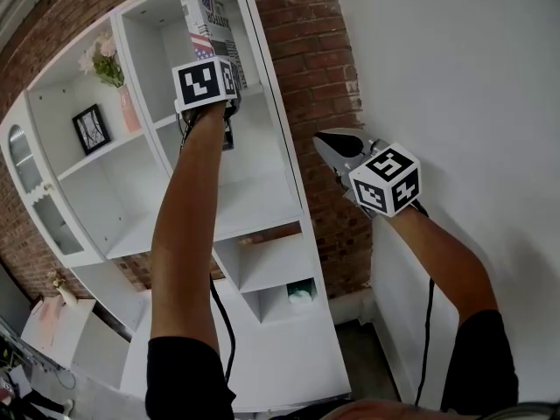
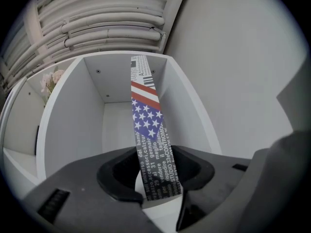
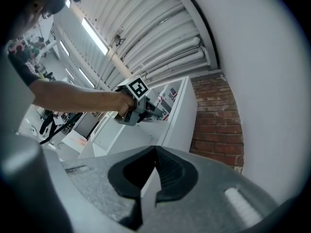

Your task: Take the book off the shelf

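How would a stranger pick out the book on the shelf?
On the white shelf unit against the brick wall, find the top right compartment. The book stands there, flag stars and stripes on its spine, unlike the neighbouring flowers and frame.

I'm looking at a mocked-up home corner inside an industrial hall: a white bookshelf [image 1: 254, 195] against a brick wall [image 1: 306, 59], with ceiling pipes [image 2: 107, 21] and strip lights [image 3: 95, 35] overhead.

Right hand-held gripper [image 3: 155, 149], jaws together, empty; beyond, left hand-held gripper [image 3: 156, 111] at book [image 3: 171, 95] on white shelf [image 3: 181, 118].
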{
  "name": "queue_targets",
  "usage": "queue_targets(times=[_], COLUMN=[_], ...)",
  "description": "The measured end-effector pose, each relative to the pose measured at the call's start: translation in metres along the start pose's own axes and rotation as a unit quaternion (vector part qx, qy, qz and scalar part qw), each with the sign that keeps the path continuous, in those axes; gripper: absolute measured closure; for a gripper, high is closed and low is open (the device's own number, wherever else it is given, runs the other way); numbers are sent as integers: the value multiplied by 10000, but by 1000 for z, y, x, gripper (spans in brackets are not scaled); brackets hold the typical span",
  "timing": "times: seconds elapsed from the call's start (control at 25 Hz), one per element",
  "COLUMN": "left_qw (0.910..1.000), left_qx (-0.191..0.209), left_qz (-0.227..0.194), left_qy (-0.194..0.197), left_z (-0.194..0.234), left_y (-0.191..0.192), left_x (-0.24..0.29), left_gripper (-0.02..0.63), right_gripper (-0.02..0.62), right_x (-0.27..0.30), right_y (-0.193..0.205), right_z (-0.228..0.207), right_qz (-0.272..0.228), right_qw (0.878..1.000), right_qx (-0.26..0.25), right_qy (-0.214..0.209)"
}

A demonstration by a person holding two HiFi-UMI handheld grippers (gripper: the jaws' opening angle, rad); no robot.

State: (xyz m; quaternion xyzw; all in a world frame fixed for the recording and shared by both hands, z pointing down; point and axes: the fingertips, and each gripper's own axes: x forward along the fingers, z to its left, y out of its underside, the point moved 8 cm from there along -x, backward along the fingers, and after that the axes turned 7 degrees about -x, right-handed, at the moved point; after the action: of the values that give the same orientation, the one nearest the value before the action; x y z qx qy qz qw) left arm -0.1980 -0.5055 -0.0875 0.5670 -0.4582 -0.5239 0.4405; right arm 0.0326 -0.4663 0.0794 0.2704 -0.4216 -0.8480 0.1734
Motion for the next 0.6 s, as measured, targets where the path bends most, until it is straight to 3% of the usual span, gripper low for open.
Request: queue_targets(times=[0.2, 0.6], left_qw=[9999, 9954], left_qx=[-51, -424], left_qz=[-112, -821], left_qy=[27, 233], left_z=[1, 27], left_y=[-1, -12], left_x=[-3, -51], left_gripper=[443, 451], right_gripper=[595, 595], right_x=[-2, -5], right_y=[3, -2], right_z=[-1, 9], right_qz=[27, 68], right_qw=[10000, 10000], right_qx=[11, 26], right_qy=[43, 57])
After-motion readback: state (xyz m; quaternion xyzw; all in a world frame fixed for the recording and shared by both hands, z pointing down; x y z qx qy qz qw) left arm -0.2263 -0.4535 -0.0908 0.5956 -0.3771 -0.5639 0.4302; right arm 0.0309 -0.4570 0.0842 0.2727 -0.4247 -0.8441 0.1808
